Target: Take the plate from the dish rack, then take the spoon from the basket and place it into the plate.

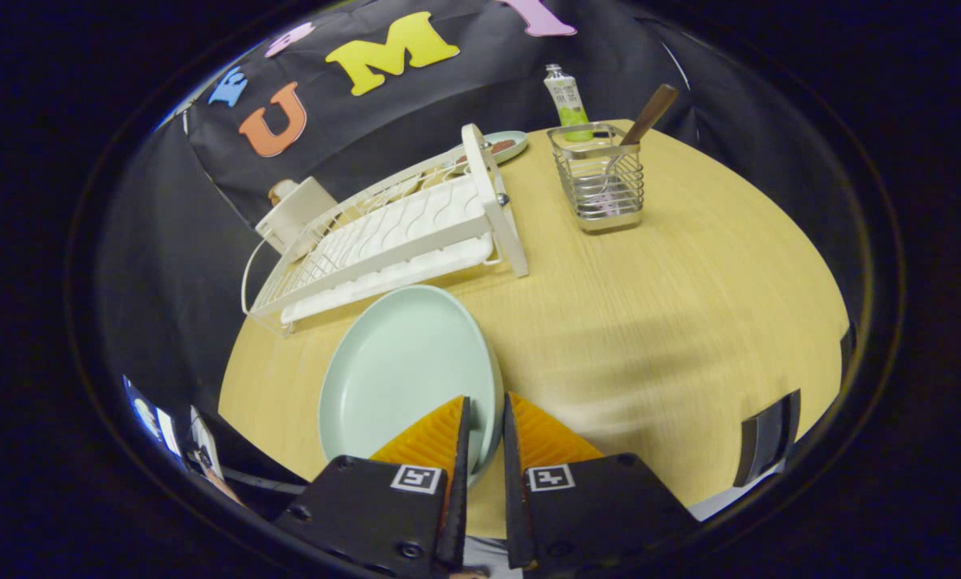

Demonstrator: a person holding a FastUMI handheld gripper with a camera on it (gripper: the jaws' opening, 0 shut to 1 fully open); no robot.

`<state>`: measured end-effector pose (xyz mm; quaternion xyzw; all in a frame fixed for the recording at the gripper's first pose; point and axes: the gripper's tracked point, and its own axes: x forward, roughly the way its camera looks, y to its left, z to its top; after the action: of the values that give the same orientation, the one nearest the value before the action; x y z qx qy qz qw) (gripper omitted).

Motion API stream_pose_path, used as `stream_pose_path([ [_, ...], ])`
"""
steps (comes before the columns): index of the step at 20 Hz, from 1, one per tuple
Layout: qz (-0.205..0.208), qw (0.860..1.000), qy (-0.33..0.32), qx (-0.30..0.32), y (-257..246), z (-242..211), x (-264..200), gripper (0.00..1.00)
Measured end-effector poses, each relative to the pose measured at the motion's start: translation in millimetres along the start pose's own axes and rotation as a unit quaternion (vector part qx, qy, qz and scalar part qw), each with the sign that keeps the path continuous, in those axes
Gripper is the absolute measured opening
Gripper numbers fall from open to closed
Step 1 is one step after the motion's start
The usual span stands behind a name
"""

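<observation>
A pale green plate (pixel 400 378) is held by its near rim between my fingers, tilted up on edge above the wooden table (pixel 649 322). My gripper (pixel 486 402) is shut on that rim. Just beyond the plate lies the white dish rack (pixel 392 241), with nothing standing in its slots. Farther off to the right stands a wire basket (pixel 601 181) with a spoon's brown wooden handle (pixel 649 114) sticking out of it; the spoon's bowl shows faintly through the wires.
Behind the basket stands a small green-labelled bottle (pixel 567 100). A small dish (pixel 506 145) sits behind the rack's far end, and a white box (pixel 295 213) stands beside the rack at the table's rim. A dark object (pixel 765 434) sits at the table's near right edge.
</observation>
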<state>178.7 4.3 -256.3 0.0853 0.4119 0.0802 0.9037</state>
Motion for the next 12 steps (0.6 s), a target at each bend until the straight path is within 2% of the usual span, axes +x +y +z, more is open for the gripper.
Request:
stream_pose_path([
  [2, -0.027, 0.999, -0.014, -0.024, -10, 2, -1, 0.26],
  [3, -0.034, 0.999, -0.024, -0.033, -13, 4, -5, 0.30],
  [5, -0.039, 0.996, -0.060, -0.059, -14, 13, -14, 0.47],
  [8, -0.092, 0.981, -0.130, -0.109, -30, 40, -31, 0.69],
  [9, -0.102, 0.975, -0.156, -0.120, -33, 48, -36, 0.72],
  [12, -0.097, 0.969, -0.196, -0.114, -38, 69, -41, 0.90],
])
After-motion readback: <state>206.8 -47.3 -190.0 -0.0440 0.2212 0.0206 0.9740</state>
